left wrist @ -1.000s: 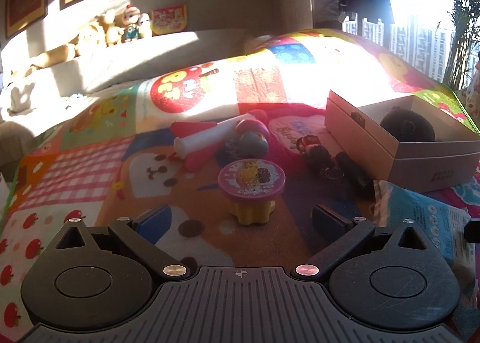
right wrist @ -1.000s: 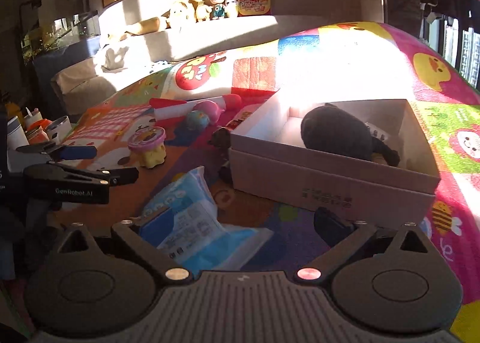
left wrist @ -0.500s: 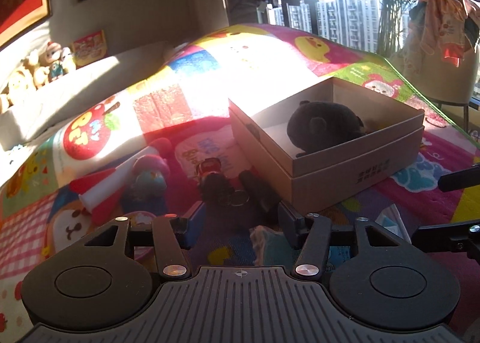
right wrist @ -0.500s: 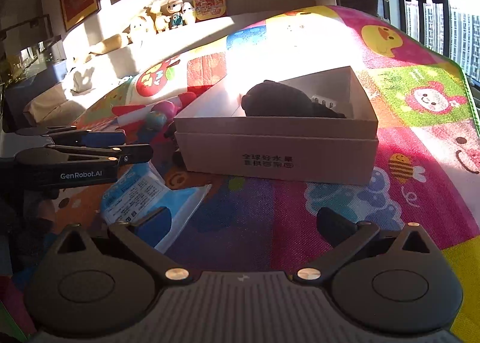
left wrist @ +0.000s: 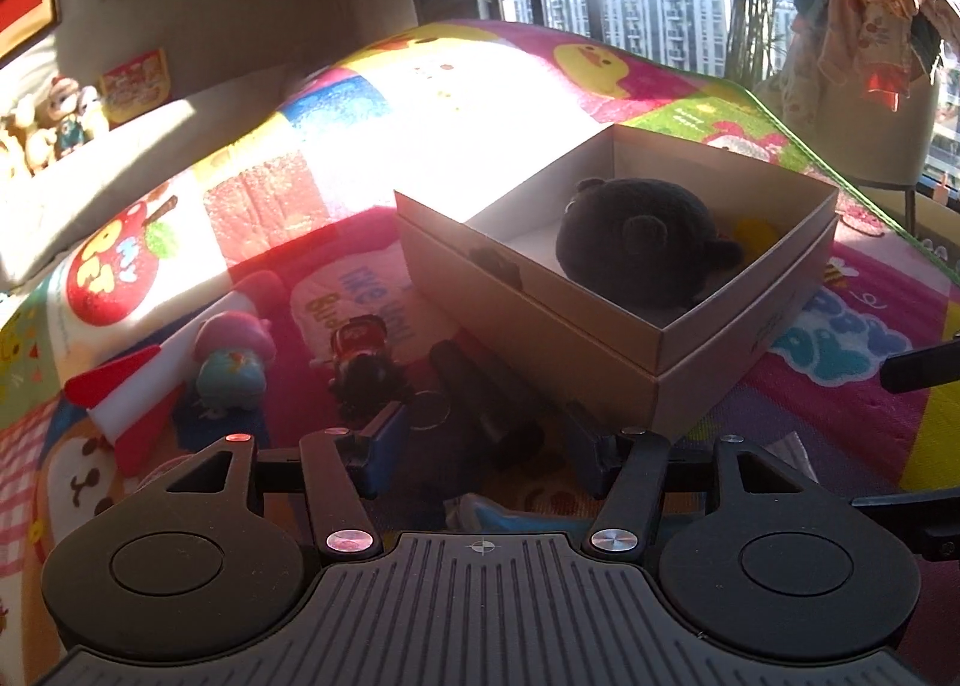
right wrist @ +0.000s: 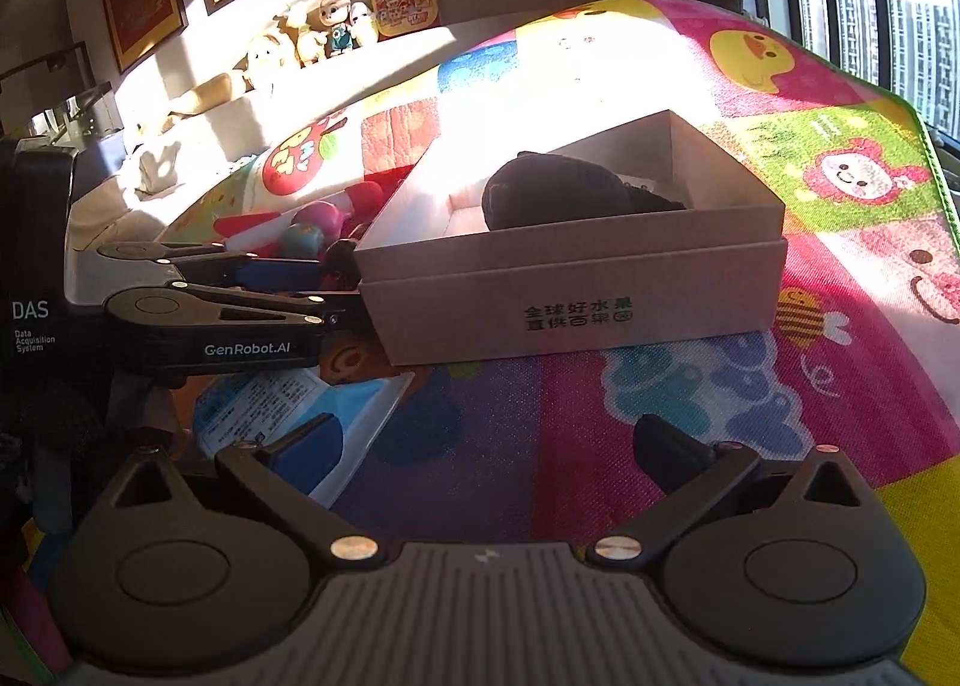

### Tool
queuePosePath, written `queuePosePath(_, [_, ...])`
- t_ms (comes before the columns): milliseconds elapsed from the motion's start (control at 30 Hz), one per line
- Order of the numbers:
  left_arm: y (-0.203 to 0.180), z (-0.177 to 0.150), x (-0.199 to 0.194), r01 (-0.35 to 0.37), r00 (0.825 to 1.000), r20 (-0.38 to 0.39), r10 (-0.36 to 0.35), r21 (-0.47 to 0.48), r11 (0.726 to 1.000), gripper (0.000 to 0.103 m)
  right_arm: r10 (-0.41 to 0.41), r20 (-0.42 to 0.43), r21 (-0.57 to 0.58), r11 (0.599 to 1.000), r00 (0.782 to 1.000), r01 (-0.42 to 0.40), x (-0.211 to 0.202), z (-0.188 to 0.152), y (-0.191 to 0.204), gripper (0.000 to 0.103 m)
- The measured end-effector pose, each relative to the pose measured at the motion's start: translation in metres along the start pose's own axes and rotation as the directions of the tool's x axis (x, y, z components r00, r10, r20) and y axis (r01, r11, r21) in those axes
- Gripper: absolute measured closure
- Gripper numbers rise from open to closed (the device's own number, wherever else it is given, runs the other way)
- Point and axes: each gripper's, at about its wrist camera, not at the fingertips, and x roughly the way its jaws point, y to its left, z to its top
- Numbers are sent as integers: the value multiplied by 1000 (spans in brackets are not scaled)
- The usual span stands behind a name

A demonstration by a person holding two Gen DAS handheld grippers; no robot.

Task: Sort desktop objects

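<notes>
So in the last second my left gripper (left wrist: 483, 449) swung away from the purple-lidded toy it was facing, which has dropped out of its view, and now it points at the dark cylinder thing (left wrist: 480, 404) with the key ring, right by the cardboard box (left wrist: 600, 350). Its jaws have narrowed a good bit too, though there's a gap and nothing between them. The right gripper (right wrist: 486, 452) slid off the blue packet (right wrist: 282, 404), which now sits off to its left, and it's over bare play mat (right wrist: 540, 446) facing the box's printed side.
</notes>
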Motion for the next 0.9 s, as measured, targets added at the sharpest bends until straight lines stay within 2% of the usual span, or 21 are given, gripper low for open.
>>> queuePosePath(67, [3, 0, 7, 8, 1000, -24, -8, -8, 1000, 40, -1, -2, 0, 1000, 1000, 1, 1, 0, 0, 0])
queuePosePath(167, [3, 1, 14, 14, 999, -38, -14, 2, 1000, 46, -1, -3, 0, 1000, 1000, 1, 1, 0, 1, 0])
queuePosePath(200, [3, 1, 15, 14, 999, -37, -14, 3, 1000, 57, -2, -3, -1, 1000, 1000, 2, 2, 0, 1, 0])
queuePosePath(233, [4, 1, 15, 14, 999, -39, -14, 1, 1000, 72, -1, -3, -1, 1000, 1000, 1, 2, 0, 1, 0])
queuePosePath(300, [7, 0, 13, 6, 999, -38, -6, -9, 1000, 77, -1, -3, -1, 1000, 1000, 1, 1, 0, 1, 0])
queuePosePath(433, [16, -12, -12, -7, 1000, -22, 6, -30, 1000, 77, 0, -3, -1, 1000, 1000, 0, 1, 0, 1, 0])
queuePosePath(633, [31, -52, -73, 2, 1000, -24, -4, -76, 997, 77, 2, -10, 3, 1000, 1000, -2, 2, 2, 0, 0])
queuePosePath(733, [38, -70, -89, -25, 998, -52, 20, -95, 995, 77, -2, -42, -13, 1000, 999, 1, 16, 11, 6, 0])
queuePosePath(900, [49, -84, -101, -49, 998, -43, 43, -148, 988, 75, 4, -32, -61, 998, 999, -6, 44, 36, 30, 0])
